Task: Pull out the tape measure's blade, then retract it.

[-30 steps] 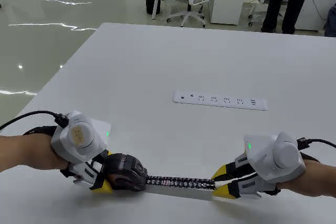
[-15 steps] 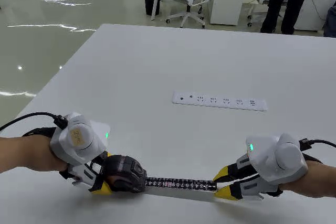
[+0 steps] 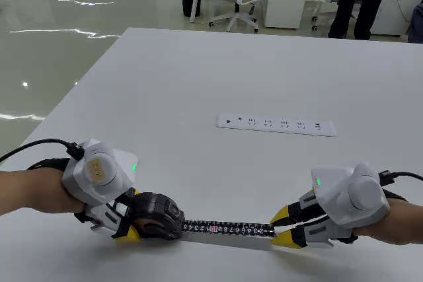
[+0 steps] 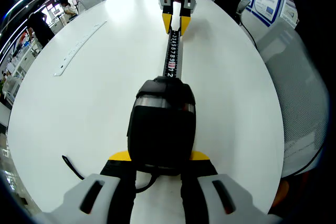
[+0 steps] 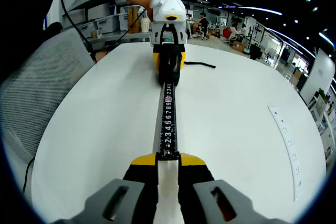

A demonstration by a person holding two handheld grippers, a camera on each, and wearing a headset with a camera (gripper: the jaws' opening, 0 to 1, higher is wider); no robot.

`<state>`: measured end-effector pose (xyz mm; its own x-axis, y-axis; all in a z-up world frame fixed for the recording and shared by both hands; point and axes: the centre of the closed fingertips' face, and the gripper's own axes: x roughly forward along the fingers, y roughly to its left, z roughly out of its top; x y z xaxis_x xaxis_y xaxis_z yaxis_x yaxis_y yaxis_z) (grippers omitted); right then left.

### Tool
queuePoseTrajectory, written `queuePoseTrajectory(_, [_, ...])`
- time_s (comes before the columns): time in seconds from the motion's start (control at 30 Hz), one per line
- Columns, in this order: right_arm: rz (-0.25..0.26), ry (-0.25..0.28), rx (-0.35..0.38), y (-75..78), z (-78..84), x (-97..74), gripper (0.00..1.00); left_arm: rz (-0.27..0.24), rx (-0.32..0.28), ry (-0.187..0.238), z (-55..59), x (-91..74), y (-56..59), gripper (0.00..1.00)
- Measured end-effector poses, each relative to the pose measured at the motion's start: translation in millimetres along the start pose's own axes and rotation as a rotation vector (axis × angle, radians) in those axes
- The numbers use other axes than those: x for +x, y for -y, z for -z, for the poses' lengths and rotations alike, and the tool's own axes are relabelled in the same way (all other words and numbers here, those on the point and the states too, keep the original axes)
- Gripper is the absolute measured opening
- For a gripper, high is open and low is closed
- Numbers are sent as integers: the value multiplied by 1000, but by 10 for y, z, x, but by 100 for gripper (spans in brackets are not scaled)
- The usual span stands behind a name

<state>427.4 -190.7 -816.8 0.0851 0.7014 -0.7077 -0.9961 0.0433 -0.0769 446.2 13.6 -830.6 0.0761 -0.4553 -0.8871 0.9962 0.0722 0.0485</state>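
Between the left gripper's (image 3: 134,217) jaws sat the tape measure (image 3: 157,216), clamped tight. Its blade (image 3: 228,229) ran out to the right gripper (image 3: 281,227), jaws pinched on the tip. Short stretch was out, so probably mid-pull, retracting not yet done.

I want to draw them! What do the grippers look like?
The left gripper and right gripper are rounded white shells with green lights and yellow-tipped black jaws. A black cable trails from each. The left carries a round tan sticker.
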Motion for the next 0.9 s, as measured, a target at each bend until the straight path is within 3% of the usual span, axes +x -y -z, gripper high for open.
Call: queuePoseTrajectory(0.9, [1,-3,-11,11,39,-64,12,-1,0,-4,-2,4,-5,27])
